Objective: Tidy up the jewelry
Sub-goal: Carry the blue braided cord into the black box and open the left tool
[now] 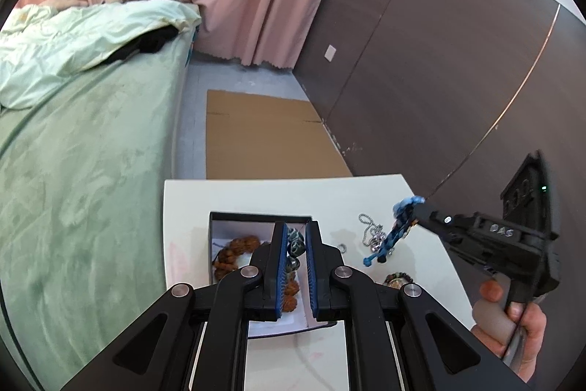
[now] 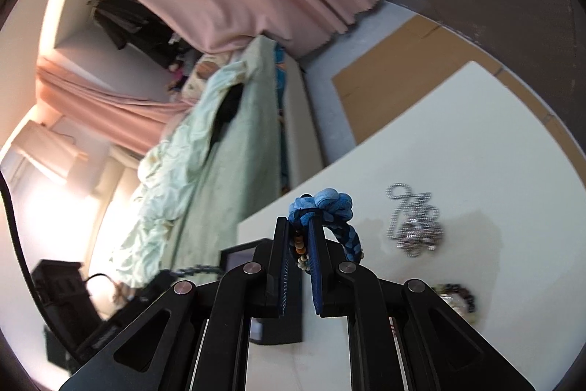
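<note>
The left gripper (image 1: pixel 296 246), jaws near-closed and empty, hides part of the brown bead bracelet (image 1: pixel 234 253) in the dark-rimmed open box (image 1: pixel 256 217). The right gripper (image 2: pixel 297 237) clamps a blue braided cord bracelet (image 2: pixel 324 204) above the white table (image 2: pixel 457 141), near a silver ball chain (image 2: pixel 412 226).

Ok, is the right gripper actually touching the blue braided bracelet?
Touching. The right wrist view shows the right gripper with jaws clamped on the blue braided bracelet.
</note>
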`<state>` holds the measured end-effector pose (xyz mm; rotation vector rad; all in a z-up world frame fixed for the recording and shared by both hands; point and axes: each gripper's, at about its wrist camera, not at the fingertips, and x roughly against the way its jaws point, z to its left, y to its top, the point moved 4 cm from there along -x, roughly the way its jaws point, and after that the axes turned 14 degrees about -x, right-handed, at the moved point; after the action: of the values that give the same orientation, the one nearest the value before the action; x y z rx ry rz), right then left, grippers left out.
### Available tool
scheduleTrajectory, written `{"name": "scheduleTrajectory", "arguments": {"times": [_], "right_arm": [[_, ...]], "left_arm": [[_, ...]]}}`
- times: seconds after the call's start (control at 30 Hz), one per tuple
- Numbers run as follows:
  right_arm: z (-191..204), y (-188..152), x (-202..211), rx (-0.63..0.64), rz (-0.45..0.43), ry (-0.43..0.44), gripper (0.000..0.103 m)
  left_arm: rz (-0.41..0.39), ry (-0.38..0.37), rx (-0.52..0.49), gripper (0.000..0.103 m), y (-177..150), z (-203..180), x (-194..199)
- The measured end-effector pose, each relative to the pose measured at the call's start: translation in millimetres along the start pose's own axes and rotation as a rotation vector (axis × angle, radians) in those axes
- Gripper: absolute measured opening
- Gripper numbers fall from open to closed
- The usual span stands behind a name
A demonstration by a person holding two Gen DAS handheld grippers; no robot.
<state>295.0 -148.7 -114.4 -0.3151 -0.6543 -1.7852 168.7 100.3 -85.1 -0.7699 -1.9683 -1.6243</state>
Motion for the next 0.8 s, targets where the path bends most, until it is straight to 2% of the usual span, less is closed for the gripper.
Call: {"name": "scheduleTrajectory", "arguments": {"times": [0.07,0.13,0.17,0.2,0.27,0.3,0.7,0.77,0.8], "right_arm": [[9.3,-4.6,-2.4,0.007,0.012,0.051,0.012],[18.5,-10.2,-4.5,0.019,0.023,0.092,0.012],[23.2,-13.4,-5.6,0.026,0.029,0.112,0.012],[28.6,-17.0,-7.0,0.035,0.035,0.13,0.012],[37.7,-24.0,-10.2,0.052,0.048,0.162,0.012],[40.2,-26.0,-11.9,0.057,0.052,0.171,0.012],[66.3,-56.7,-45.0,0.115,0.141,0.211,0.012],[68.8,-59.1,-51.3,0.125,0.153,0.187,0.015],[68.7,-60.2,-55.2,0.131,0.163,0.168,0.025]], "left_arm": [[0.024,-0.024,0.024,0.011,-2.8,3.7,-2.6],[0.047,-0.053,0.056,0.018,-5.2,8.2,-5.4],[0.05,-0.057,0.067,0.034,-6.0,9.7,-5.5],[0.045,-0.053,0.075,0.058,-6.1,12.0,-4.2],[0.016,-0.035,0.08,0.083,-5.0,13.9,1.6],[-0.01,-0.021,0.083,0.086,-3.4,15.6,7.4],[-0.046,0.05,0.134,0.086,-2.0,43.3,29.4],[-0.046,0.061,0.137,0.086,-3.6,47.8,32.1],[-0.046,0.069,0.138,0.086,-4.3,50.0,33.4]]}}
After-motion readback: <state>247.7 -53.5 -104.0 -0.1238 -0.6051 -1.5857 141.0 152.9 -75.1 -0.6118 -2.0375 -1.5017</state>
